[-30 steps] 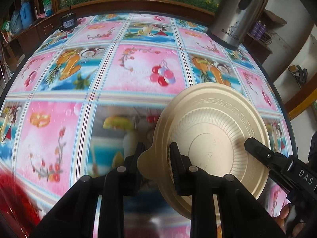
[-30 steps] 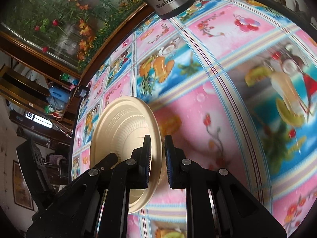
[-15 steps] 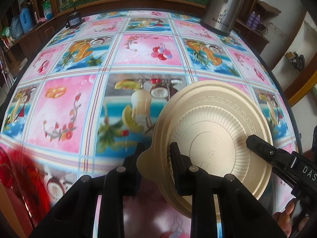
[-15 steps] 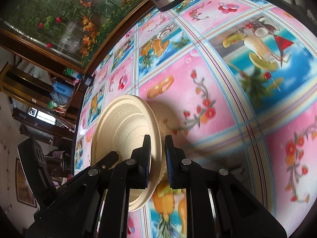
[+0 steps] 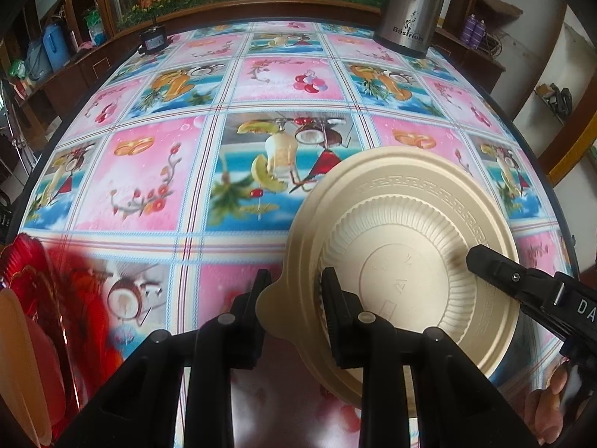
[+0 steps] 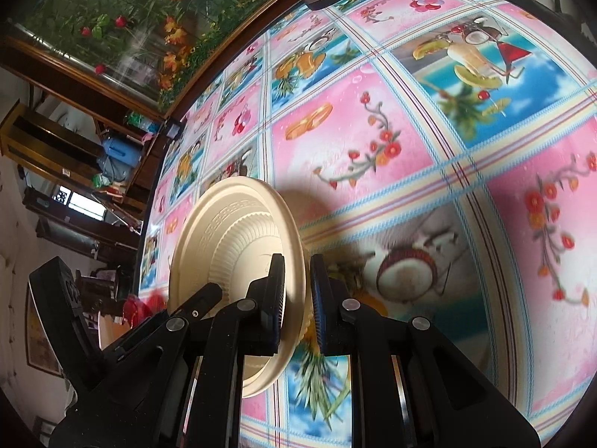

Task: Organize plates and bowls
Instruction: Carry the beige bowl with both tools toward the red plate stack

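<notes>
My left tongs (image 5: pixel 293 291) pinch the tab on the rim of the cream plate (image 5: pixel 406 246), at its 8 o'clock. My right tongs (image 6: pixel 297 291) are clamped on the same plate (image 6: pixel 231 246) at the opposite edge, so I hold it between both, lifted above the tabletop (image 5: pixel 156 171). Out at 1 o'clock on the far side stands a steel kettle (image 5: pixel 410 11). At 8 o'clock in the left view sits something red and blurred (image 5: pixel 48 291).
</notes>
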Demonstrator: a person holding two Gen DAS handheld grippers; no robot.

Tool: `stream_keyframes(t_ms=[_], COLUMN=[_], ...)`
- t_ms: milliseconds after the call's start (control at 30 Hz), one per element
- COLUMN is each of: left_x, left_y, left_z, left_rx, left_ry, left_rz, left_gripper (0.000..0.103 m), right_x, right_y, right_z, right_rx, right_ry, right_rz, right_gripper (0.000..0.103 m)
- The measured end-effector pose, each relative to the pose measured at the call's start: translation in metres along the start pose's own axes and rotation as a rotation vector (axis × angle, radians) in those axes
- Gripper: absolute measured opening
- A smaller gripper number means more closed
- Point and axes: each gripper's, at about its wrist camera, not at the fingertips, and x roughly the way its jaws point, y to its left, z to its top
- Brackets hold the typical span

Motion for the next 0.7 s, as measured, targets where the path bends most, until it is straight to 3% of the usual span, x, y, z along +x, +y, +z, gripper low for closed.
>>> stream_keyframes(t_ms=[700], left_x=[-0.030], left_y=[0.014], left_z=[-0.054], left_rx=[0.022], left_ry=[-0.020], left_rz=[0.049], left_gripper=[0.030], right_x=[-0.011], right_y=[0.017], right_z=[-0.052], right_rx=[-0.097], right_ry=[0.055], right_rz=[0.022], right_gripper=[0.013])
